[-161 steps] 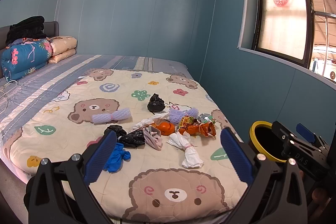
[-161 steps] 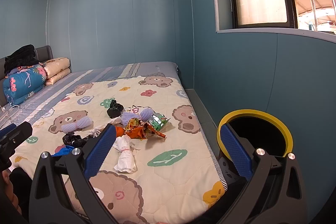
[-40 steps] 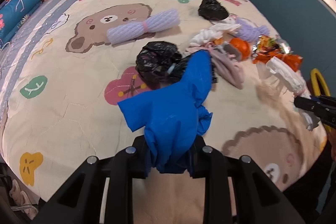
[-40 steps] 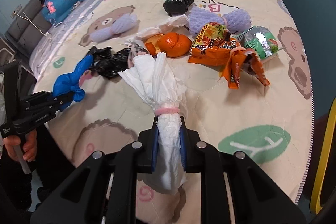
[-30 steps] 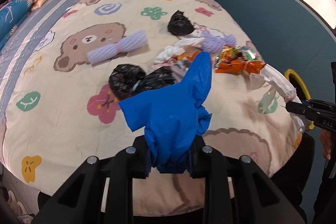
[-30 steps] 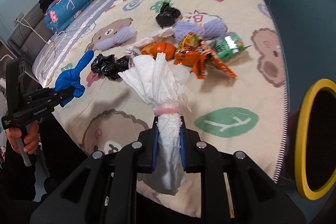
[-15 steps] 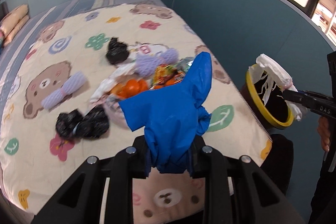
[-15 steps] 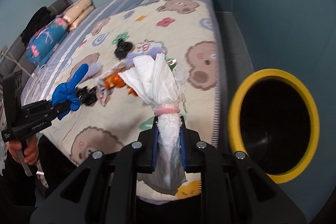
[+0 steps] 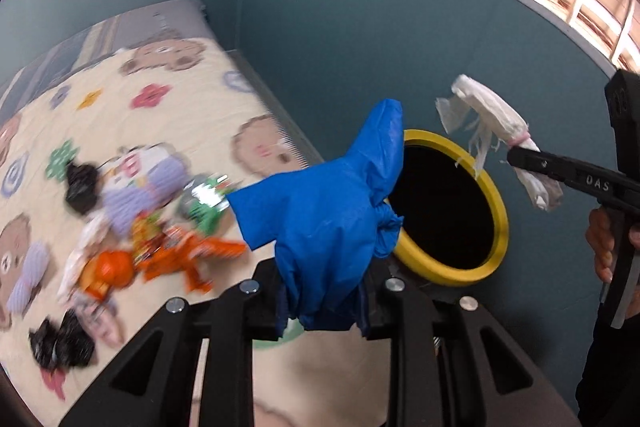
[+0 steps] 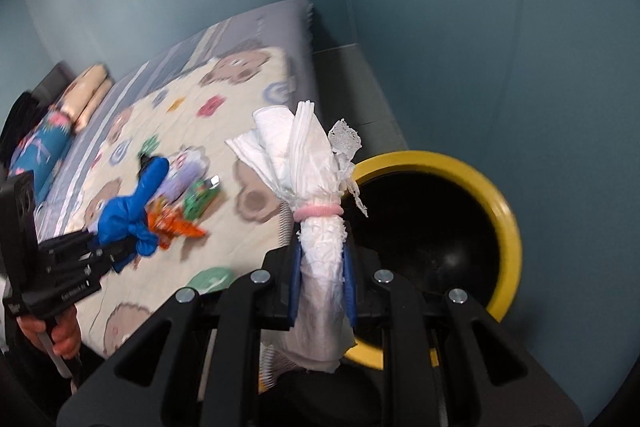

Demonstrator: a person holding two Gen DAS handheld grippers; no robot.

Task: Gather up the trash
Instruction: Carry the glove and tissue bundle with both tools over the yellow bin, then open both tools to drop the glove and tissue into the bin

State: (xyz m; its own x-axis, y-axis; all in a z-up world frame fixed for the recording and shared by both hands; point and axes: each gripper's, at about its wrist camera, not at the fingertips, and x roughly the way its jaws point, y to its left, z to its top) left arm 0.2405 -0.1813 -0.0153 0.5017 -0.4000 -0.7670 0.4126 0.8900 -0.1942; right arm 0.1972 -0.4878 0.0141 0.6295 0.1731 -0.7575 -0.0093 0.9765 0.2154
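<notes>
My left gripper [image 9: 322, 311] is shut on a blue plastic glove [image 9: 320, 211] and holds it in the air beside the bed, just left of the yellow-rimmed black bin [image 9: 490, 187]. My right gripper [image 10: 322, 279] is shut on a white tissue bundle [image 10: 304, 163] tied with a pink band, held at the left rim of the bin [image 10: 508, 223]. The bundle also shows in the left wrist view [image 9: 492, 119], above the bin's mouth. The glove shows in the right wrist view [image 10: 128, 211].
More trash lies on the bear-print bedspread [image 9: 120, 131]: an orange wrapper [image 9: 188, 255], an orange bag [image 9: 106, 271], a green packet [image 9: 202, 205], purple foam [image 9: 140, 191] and black bags [image 9: 60, 343]. The blue wall [image 9: 360, 27] stands close behind the bin.
Both grippers have swung right from the bed toward the bin, each still holding its item. The bin now fills more of both views.
</notes>
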